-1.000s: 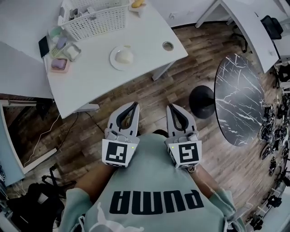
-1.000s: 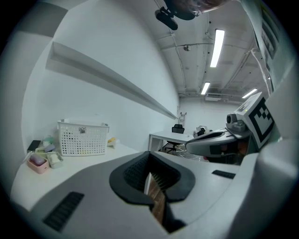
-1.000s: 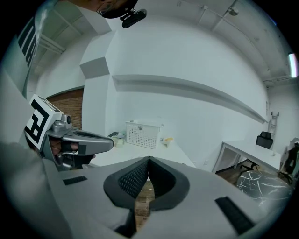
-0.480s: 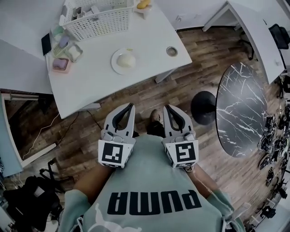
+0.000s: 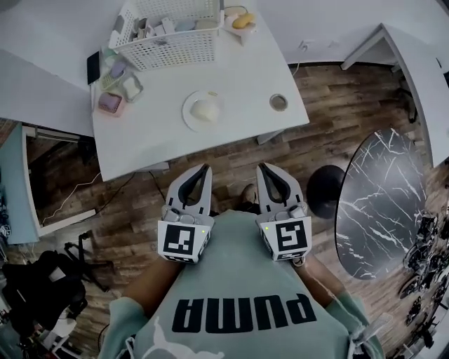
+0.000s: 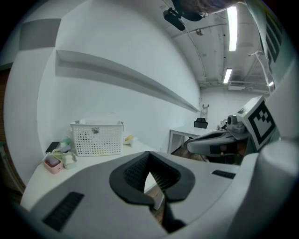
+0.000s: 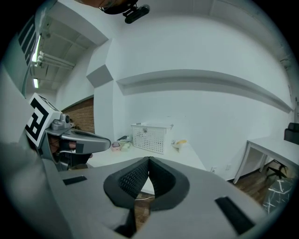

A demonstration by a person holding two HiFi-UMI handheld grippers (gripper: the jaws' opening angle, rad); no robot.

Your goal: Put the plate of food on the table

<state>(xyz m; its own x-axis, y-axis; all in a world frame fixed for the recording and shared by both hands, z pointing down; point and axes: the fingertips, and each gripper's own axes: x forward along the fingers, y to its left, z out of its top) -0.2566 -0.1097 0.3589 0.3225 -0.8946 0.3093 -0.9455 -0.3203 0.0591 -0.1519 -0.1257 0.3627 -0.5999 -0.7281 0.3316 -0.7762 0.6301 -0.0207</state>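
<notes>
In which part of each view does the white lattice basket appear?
Head view: the basket at the top, left of centre, on the far end of the white table.
Left gripper view: the basket left of centre, at mid-height.
Right gripper view: the basket near the centre.
Shared landmark: the yellow item just right of it.

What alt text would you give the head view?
Seen from above, a person holds the left gripper and right gripper close to the chest, both shut and empty, over a wood floor. Ahead, a white table carries a plate of food, a white basket and small containers.
</notes>
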